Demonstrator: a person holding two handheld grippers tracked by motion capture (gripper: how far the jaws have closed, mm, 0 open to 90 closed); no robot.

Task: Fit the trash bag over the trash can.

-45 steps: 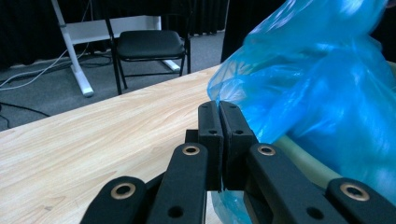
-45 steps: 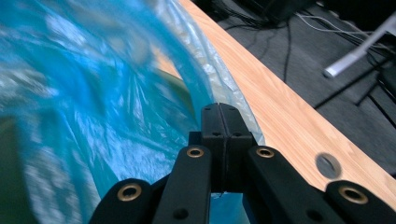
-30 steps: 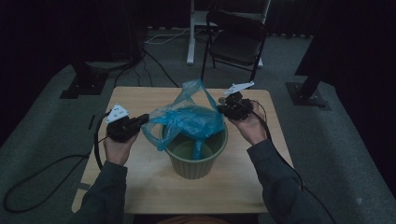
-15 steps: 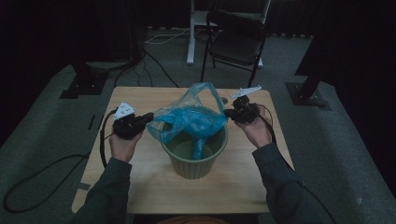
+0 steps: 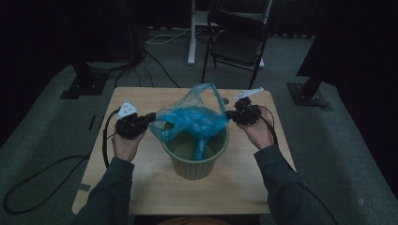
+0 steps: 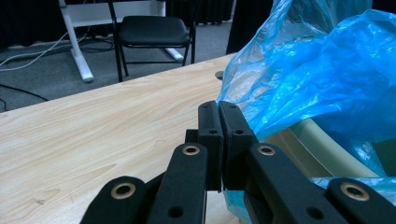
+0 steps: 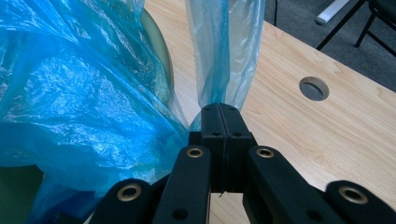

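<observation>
Blue bag (image 5: 192, 123) stretched left-right over bin (image 5: 195, 159); both grippers' fingers clamp its edges; mouth seemingly faces down.

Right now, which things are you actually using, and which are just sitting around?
In use:
blue plastic bag, pinched at both sides
green bin, under the bag
left gripper, shut on the bag
right gripper, shut on the bag
wooden table

Just sitting around:
black chair
white desk leg
floor cables

Blue plastic bag (image 5: 192, 119) stretched over green bin (image 5: 195, 159)
</observation>
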